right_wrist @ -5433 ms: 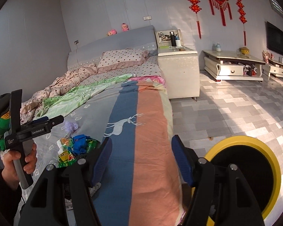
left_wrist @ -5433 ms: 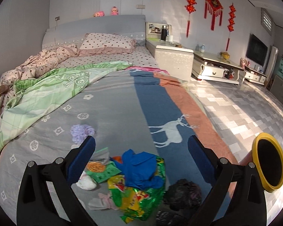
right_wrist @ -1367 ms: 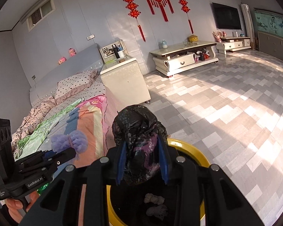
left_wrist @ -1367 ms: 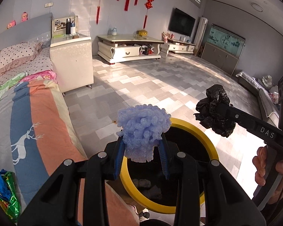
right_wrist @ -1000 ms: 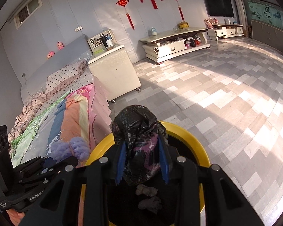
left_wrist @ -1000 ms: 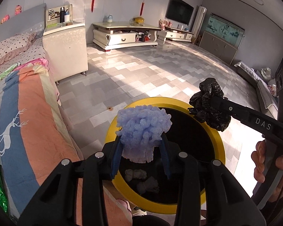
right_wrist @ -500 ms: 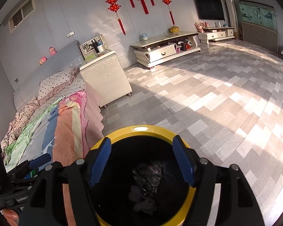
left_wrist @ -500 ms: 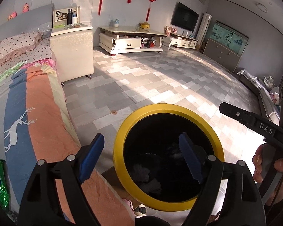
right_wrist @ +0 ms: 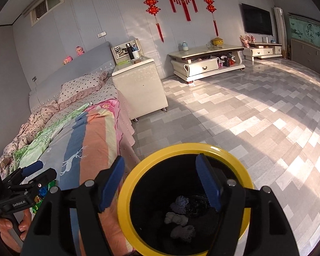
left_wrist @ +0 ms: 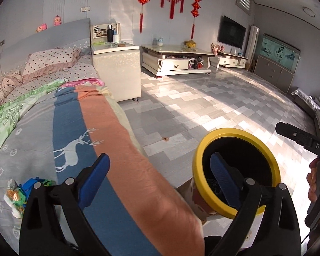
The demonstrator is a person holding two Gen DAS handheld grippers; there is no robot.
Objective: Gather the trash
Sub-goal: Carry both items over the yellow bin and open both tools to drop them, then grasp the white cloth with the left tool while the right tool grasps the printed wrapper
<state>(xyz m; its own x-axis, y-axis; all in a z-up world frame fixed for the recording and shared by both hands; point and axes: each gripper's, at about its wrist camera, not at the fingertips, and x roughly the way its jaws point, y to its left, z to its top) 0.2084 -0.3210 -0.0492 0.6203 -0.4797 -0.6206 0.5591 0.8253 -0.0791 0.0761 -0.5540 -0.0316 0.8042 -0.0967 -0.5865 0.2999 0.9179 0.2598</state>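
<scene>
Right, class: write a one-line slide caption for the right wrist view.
Open right hand-held gripper above the yellow-rimmed bin holding crumpled trash.

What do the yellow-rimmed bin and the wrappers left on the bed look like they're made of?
Bin: probably plastic, going by its smooth, glossy yellow rim; the inside is black, maybe a liner.
Wrappers: thin printed film or foil, crinkled and shiny, with a blue piece among them. The blanket under them is soft woven cloth.
</scene>
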